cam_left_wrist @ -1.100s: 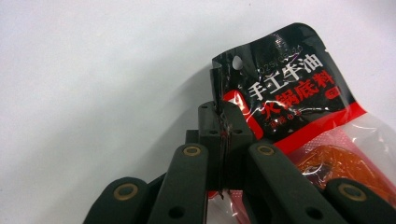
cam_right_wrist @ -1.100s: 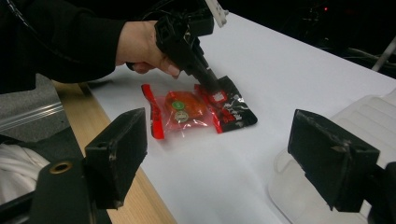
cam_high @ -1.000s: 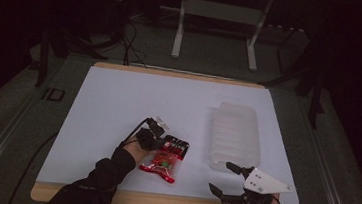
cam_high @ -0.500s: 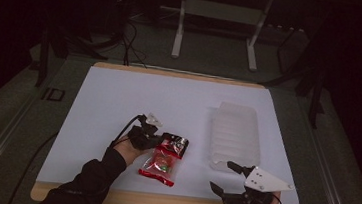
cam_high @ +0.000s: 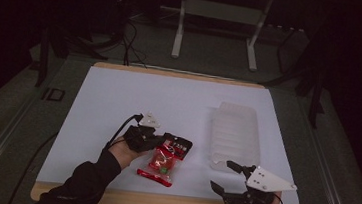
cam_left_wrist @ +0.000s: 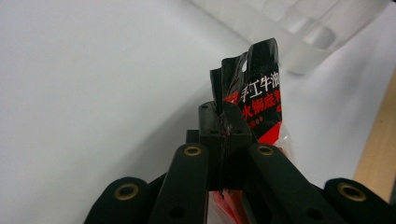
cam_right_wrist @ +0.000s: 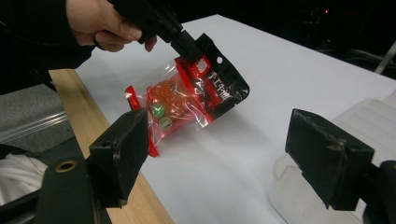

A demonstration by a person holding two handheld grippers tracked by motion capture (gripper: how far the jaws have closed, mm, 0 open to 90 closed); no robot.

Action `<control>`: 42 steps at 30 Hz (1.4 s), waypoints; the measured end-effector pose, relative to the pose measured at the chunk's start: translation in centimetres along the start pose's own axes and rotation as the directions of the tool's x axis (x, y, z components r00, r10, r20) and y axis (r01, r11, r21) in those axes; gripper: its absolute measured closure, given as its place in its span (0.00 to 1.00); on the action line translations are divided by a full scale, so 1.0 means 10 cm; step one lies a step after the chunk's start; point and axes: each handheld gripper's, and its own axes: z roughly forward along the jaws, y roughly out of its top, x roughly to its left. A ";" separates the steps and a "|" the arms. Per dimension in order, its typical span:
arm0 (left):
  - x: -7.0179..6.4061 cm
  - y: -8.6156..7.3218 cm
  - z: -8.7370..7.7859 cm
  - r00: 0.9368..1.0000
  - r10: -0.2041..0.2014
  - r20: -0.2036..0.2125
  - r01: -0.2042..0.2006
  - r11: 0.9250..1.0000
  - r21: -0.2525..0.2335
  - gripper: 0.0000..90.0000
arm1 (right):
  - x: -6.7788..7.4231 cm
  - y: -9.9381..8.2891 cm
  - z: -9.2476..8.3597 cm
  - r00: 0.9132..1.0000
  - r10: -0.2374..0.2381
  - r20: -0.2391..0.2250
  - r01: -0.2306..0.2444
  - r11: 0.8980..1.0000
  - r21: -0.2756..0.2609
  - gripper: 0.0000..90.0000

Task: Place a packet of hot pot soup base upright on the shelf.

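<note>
The left gripper (cam_high: 154, 140) pinches the red-and-black packet (cam_high: 164, 159) by its edge; the right gripper (cam_high: 223, 176), near the clear tray (cam_high: 235, 132), gapes empty.

In the left gripper view the left claw (cam_left_wrist: 219, 126) covers the lower part of the red and black packet (cam_left_wrist: 254, 100), and the bottom edge cuts off the rest; the clear tray (cam_left_wrist: 303, 28) at one o'clock is blurred and cropped by the top edge; in the right gripper view the tray (cam_right_wrist: 369, 116) runs off the right edge at three o'clock; in the high view the packet's (cam_high: 166, 158) print is too small to read.
</note>
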 end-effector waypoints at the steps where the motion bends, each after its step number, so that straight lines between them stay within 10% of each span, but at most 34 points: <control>1: -0.01 0.01 -0.02 1.000 0.005 0.006 -0.005 1.000 -0.006 0.99 | 0.00 0.00 0.00 1.000 0.000 0.000 0.000 1.000 0.000 0.24; 22: -0.13 0.10 -0.40 0.995 0.089 0.043 -0.083 0.990 -0.117 0.99 | -0.01 0.09 0.01 0.999 -0.040 0.000 0.040 0.999 0.015 0.26; 42: -0.08 0.08 -0.63 0.990 0.112 0.087 -0.088 0.966 -0.243 0.99 | -0.38 0.68 0.23 0.992 -0.063 -0.108 0.070 0.995 0.064 0.36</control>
